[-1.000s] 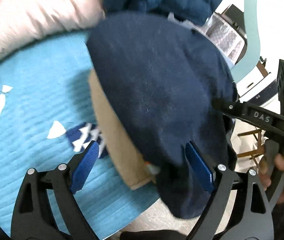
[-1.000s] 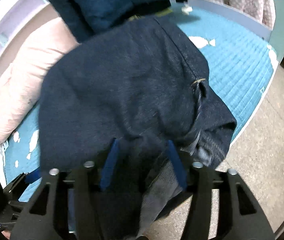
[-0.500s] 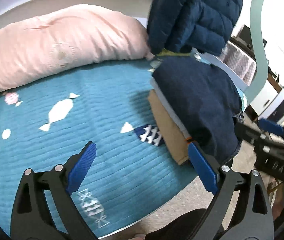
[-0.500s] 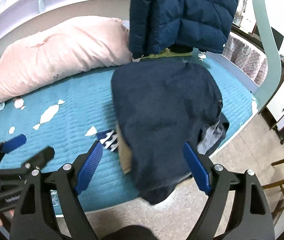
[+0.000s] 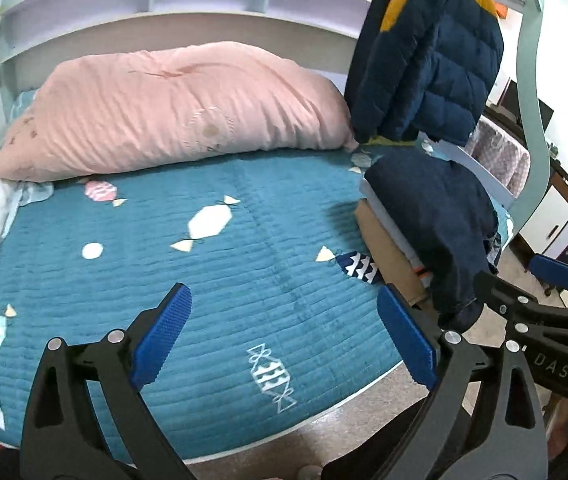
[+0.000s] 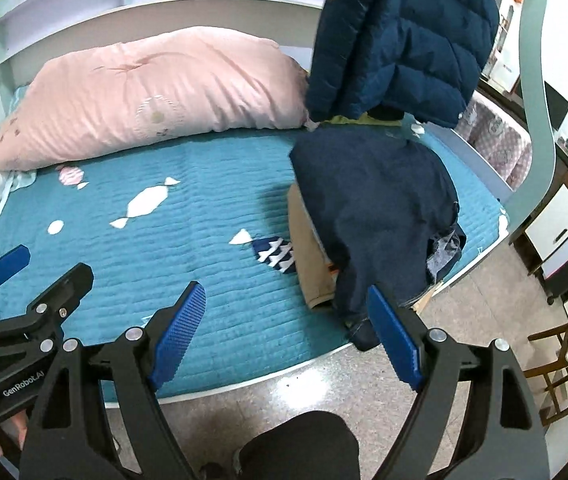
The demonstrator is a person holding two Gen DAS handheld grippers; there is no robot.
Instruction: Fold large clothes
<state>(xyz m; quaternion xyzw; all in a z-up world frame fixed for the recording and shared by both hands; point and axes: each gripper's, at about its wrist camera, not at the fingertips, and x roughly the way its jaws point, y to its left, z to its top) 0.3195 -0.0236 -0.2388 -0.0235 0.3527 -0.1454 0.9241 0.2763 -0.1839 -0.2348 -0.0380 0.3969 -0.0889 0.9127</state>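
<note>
Left wrist view: left gripper [image 5: 284, 336] spread wide, nothing between the blue pads, hanging over bare teal bedspread [image 5: 188, 280] in the lower middle of the frame. Folded dark navy garment [image 5: 432, 216] at right of centre, topping a stack over a tan folded piece [image 5: 388, 252], near the bed's right edge. Long axis running from upper left toward lower right, with the lower end drooping past the mattress edge. Well apart from these pads, up and to the right of them. Right gripper [image 5: 524, 288] visible at the right margin, closer to the garment's hanging end. Pink pillow [image 5: 172, 108] across the upper left; puffer jacket [image 5: 428, 52] hanging at upper right.

Right wrist view: right gripper [image 6: 288, 332] also spread, jaws having just been opening, nothing held between them. Navy garment [image 6: 380, 208] right of centre, its drooping lower end just above the right-hand pad. Left gripper [image 6: 28, 276] at lower left, well apart from the stack.

Judged: stack looks finished, and any tidying of the overhanging end falls to the right hand, the nearer one.
</note>
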